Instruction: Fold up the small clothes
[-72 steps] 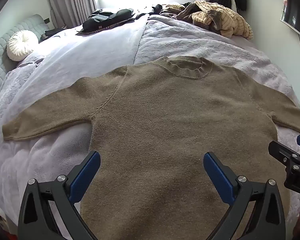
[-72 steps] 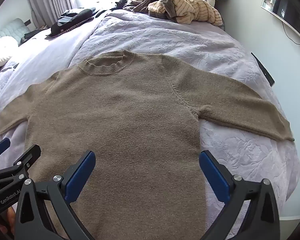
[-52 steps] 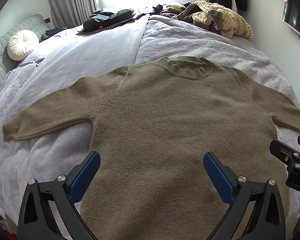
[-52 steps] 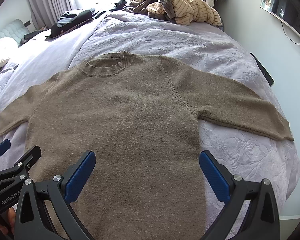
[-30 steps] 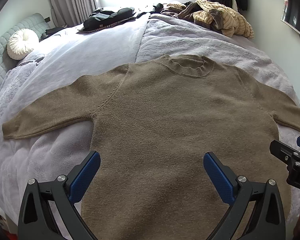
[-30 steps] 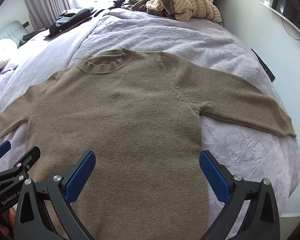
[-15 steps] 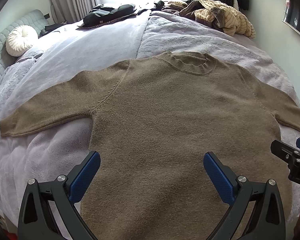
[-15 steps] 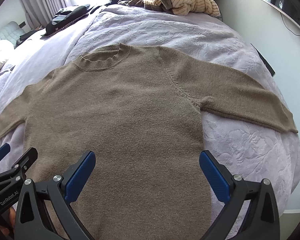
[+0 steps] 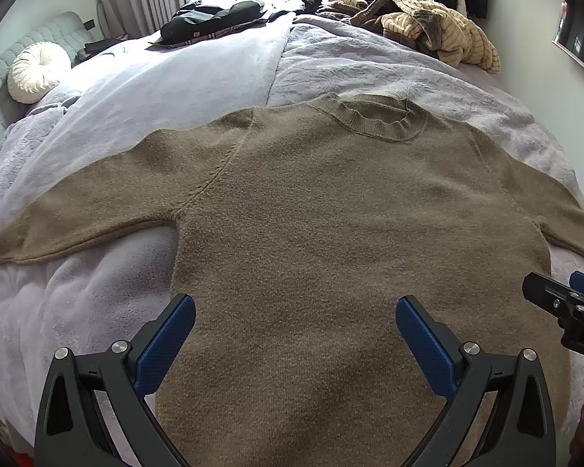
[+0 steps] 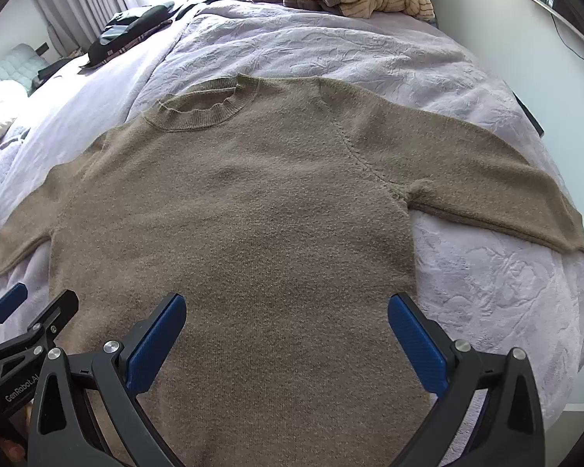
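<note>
Sweater [image 9: 331, 233], olive-brown knit, lies flat and face-up on the bed [image 9: 167, 89], collar away from the cameras, both sleeves spread out to the sides. Left gripper [image 9: 295, 323] hovers over the lower left part of the body, blue-padded fingers [image 9: 167, 334] spread wide, nothing between them. Right gripper [image 10: 287, 321] hovers over the lower right part, fingers [image 10: 416, 338] equally wide, empty. Each gripper shows at the edge of the other's view. Lavender bedcover [image 10: 486, 284] under the sweater, textured. Far end of bed: heap of striped tan clothes [image 9: 440, 35], dark garments [image 9: 214, 19]. Round white cushion [image 9: 35, 72] at left by the headboard. No containers seen.
</note>
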Demonstrator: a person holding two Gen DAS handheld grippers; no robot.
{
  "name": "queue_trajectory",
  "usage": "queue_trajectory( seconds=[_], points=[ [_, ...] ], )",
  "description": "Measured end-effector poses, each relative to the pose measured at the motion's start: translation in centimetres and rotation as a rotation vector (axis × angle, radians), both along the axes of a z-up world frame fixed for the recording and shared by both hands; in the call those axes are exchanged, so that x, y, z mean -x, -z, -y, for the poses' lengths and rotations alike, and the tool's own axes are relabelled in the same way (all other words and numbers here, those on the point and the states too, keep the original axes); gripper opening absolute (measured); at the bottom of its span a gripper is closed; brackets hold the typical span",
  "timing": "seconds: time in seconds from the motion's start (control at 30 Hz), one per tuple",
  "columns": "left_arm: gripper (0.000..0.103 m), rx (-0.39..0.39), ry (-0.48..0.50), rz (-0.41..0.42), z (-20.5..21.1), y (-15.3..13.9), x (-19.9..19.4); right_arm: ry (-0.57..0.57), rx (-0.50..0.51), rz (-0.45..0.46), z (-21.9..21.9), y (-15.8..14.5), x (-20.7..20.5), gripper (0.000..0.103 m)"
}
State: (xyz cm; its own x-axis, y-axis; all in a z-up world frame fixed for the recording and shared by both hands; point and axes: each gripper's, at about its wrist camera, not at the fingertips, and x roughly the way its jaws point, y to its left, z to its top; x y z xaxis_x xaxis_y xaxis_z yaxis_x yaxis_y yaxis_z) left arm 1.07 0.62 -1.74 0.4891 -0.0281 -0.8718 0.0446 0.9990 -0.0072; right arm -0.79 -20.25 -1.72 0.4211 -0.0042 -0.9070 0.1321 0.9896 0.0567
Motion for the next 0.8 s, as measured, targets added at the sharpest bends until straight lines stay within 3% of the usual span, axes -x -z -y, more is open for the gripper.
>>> queue_trajectory(
  seconds=[0.8],
  points=[
    [0.103, 0.012, 0.018, -0.047, -0.3, 2.0, -2.6, 0.022, -0.068, 0.002, -0.1, 1.7, -2.5, 0.103]
  ],
)
